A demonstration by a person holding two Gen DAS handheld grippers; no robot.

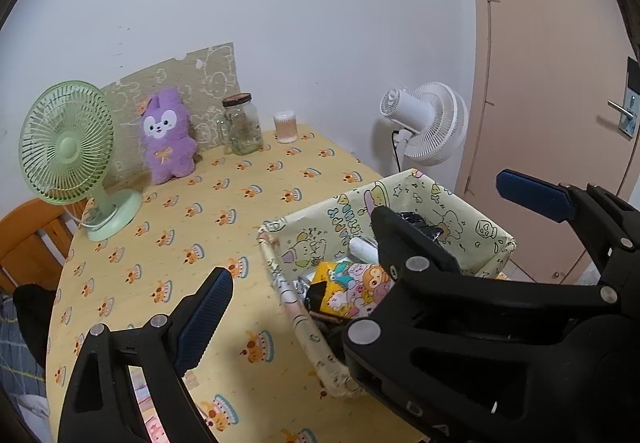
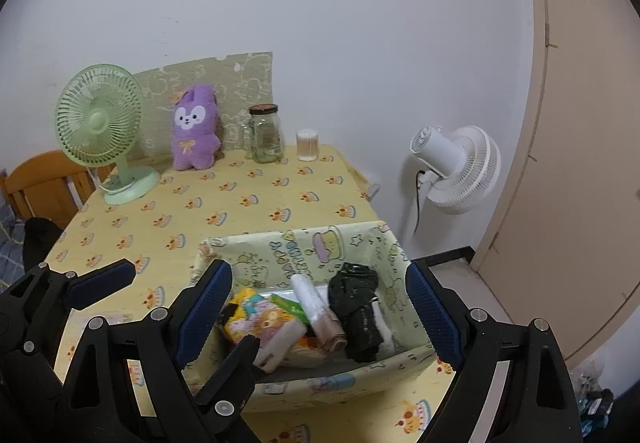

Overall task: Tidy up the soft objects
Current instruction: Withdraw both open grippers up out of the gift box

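Basket (image 2: 320,383) sat at 6 o'clock on table (image 2: 248,203), packed with soft packs, white roll, black bundle (image 2: 356,315). Purple plush (image 2: 195,131) stood upright at 11 o'clock by wall, between green fan (image 2: 100,119) and glass jar (image 2: 266,135), well apart from basket. Right gripper (image 2: 320,307) spread wide, empty, hovering over basket. Left gripper (image 1: 360,243) also wide, empty. Judgement: plush likely next; approach level, pinch torso mid-body, lift straight, steer clear of jar and fan.
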